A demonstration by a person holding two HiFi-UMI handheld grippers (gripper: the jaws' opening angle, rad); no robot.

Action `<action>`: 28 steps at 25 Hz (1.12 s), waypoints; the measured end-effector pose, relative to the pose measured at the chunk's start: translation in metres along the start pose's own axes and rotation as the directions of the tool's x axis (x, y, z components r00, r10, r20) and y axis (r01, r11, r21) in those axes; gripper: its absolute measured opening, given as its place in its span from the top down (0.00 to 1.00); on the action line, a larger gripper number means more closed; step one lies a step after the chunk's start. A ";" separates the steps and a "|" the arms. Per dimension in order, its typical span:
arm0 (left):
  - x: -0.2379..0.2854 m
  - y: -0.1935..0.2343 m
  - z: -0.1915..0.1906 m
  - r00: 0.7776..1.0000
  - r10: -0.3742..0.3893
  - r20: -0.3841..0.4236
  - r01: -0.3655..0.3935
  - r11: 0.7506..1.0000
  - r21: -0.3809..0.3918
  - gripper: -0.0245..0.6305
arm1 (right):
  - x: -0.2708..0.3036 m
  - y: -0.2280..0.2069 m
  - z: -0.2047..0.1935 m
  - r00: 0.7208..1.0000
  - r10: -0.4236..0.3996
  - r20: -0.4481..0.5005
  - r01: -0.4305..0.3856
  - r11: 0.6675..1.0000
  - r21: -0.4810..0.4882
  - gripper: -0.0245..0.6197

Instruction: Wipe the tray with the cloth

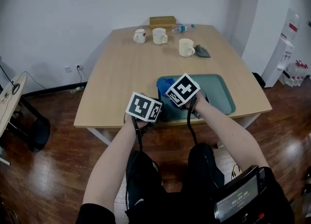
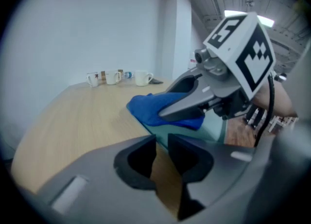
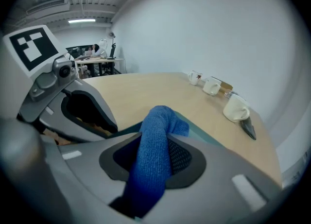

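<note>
The left gripper [image 2: 162,144] sits at the seven o'clock corner of the tray [image 1: 221,94]. Its jaws are pulled nearly together, with the teal rim caught at their tips. Just to its right, the right gripper [image 3: 154,140] is clamped on the blue cloth [image 1: 164,83], which bunches up between the jaws and lies on the tray's nine o'clock end. The tray lies at about five o'clock on the wooden table [image 1: 121,72]. Three mugs [image 1: 159,36] stand off toward twelve and one o'clock.
</note>
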State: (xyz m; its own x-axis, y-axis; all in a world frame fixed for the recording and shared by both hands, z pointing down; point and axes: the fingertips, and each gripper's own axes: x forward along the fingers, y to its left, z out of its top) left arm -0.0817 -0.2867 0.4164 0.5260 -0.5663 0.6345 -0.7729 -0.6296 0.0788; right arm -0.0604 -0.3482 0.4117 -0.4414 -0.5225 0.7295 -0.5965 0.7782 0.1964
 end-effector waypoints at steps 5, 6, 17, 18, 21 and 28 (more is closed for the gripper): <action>-0.001 0.002 -0.002 1.000 0.000 -0.002 0.000 1.000 0.004 0.84 | -0.032 -0.058 -0.047 0.994 -0.097 -0.047 0.100 0.994 0.053 0.77; -0.001 0.002 -0.002 1.000 0.000 -0.003 0.000 1.000 0.004 0.84 | -0.039 -0.074 -0.060 0.991 -0.121 -0.060 0.125 0.990 0.069 0.77; -0.003 0.004 -0.003 1.000 -0.006 -0.005 0.006 1.000 0.001 0.84 | -0.091 -0.164 -0.158 0.963 -0.251 -0.101 0.267 0.941 0.209 0.77; -0.003 0.004 -0.004 1.000 -0.008 -0.004 0.008 1.000 0.001 0.84 | -0.087 -0.160 -0.156 0.964 -0.245 -0.099 0.261 0.940 0.217 0.77; -0.002 0.002 -0.004 1.000 -0.007 0.001 0.007 1.000 0.008 0.84 | -0.078 -0.146 -0.146 0.962 -0.253 -0.105 0.269 0.945 0.188 0.77; -0.001 -0.001 0.000 1.000 -0.002 0.001 0.002 1.000 0.008 0.84 | -0.043 -0.070 -0.078 0.991 -0.125 -0.040 0.128 0.989 0.071 0.77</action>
State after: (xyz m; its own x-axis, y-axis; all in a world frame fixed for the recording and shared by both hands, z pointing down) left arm -0.0817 -0.2856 0.4153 0.5275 -0.5657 0.6339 -0.7693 -0.6347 0.0737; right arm 0.0523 -0.3526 0.4173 -0.3364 -0.6014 0.7246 -0.6940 0.6784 0.2409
